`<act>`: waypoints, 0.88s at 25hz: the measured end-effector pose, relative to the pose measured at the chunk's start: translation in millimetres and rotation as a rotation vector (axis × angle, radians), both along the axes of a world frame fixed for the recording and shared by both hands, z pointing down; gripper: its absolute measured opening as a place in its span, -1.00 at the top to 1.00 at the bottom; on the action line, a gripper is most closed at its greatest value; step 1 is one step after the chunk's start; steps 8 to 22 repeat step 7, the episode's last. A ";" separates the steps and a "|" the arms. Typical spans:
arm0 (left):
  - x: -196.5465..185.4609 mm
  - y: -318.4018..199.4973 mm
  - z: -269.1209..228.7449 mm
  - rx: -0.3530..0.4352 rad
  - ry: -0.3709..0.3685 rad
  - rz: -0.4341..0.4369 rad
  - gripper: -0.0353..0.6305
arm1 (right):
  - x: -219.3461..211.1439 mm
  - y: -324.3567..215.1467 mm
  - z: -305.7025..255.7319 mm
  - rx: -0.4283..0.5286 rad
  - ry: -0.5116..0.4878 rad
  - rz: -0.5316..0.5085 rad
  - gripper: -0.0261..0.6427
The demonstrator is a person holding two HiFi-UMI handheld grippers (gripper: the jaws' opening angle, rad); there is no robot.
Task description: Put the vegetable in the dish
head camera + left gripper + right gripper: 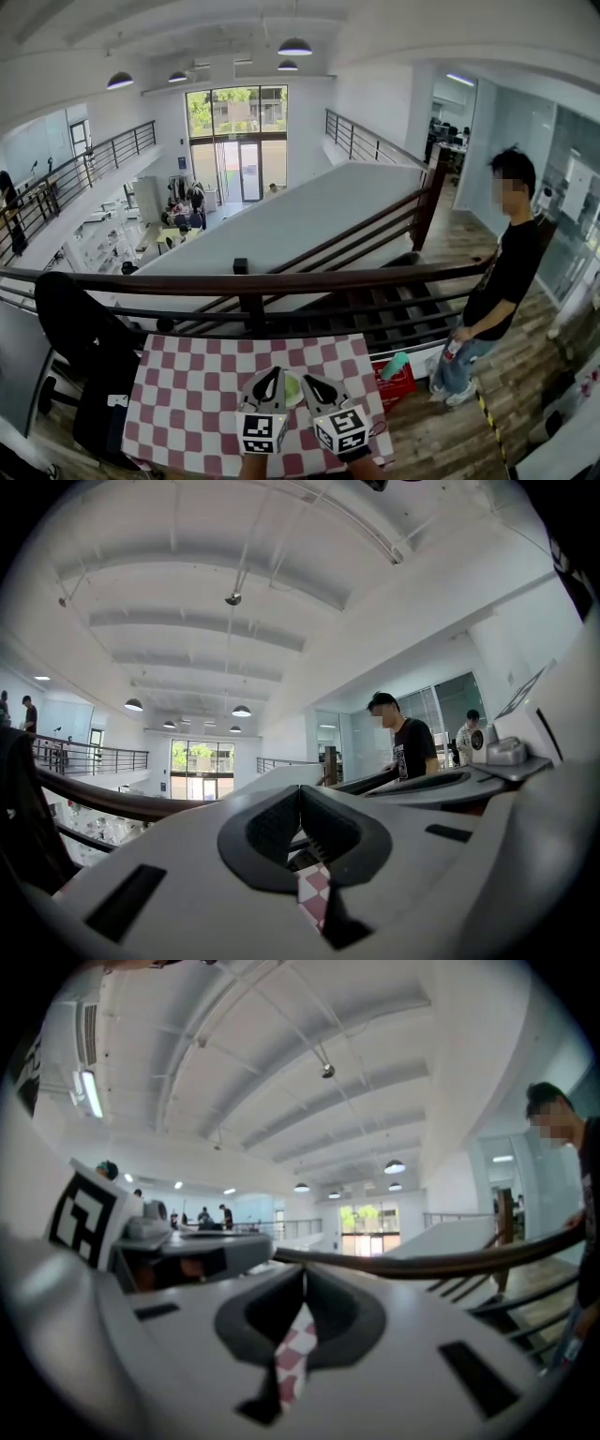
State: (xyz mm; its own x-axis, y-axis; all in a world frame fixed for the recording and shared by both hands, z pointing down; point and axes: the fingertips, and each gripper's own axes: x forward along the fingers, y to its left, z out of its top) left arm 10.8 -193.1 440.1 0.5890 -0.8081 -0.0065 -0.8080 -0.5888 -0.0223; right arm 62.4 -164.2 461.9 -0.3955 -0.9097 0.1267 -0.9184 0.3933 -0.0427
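While the white left gripper (271, 374) and right gripper (309, 380) hang shut and empty above the red-and-white checked tablecloth (187, 394), a pale green round object (293, 390), dish or vegetable unclear, lies between their tips.

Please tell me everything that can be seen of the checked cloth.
The cloth is checked red and white, looks like thin fabric, and lies flat over the tabletop, next to a dark railing. The left gripper and right gripper are above its near edge and hide part of it. A pale green thing seems to lie on it between them.
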 end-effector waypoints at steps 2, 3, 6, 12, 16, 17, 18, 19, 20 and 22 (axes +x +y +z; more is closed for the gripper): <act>6.7 -4.7 2.6 -0.022 -0.003 -0.001 0.82 | 1.6 -3.0 1.1 -0.006 0.007 0.000 0.87; 9.6 -4.3 5.3 -0.028 -0.001 -0.003 0.82 | 2.4 -0.7 3.0 -0.011 0.011 0.001 0.87; 16.2 3.4 18.5 -0.028 0.003 -0.019 0.82 | 9.1 13.8 14.8 -0.024 0.032 0.006 0.87; 18.1 6.2 23.3 -0.023 0.004 -0.026 0.82 | 12.6 19.1 19.6 -0.028 0.041 0.008 0.87; 18.1 6.2 23.3 -0.023 0.004 -0.026 0.82 | 12.6 19.1 19.6 -0.028 0.041 0.008 0.87; 18.1 6.2 23.3 -0.023 0.004 -0.026 0.82 | 12.6 19.1 19.6 -0.028 0.041 0.008 0.87; 18.1 6.2 23.3 -0.023 0.004 -0.026 0.82 | 12.6 19.1 19.6 -0.028 0.041 0.008 0.87; 18.1 6.2 23.3 -0.023 0.004 -0.026 0.82 | 12.6 19.1 19.6 -0.028 0.041 0.008 0.87; 18.1 6.2 23.3 -0.023 0.004 -0.026 0.82 | 12.6 19.1 19.6 -0.028 0.041 0.008 0.87; 18.1 6.2 23.3 -0.023 0.004 -0.026 0.82 | 12.6 19.1 19.6 -0.028 0.041 0.008 0.87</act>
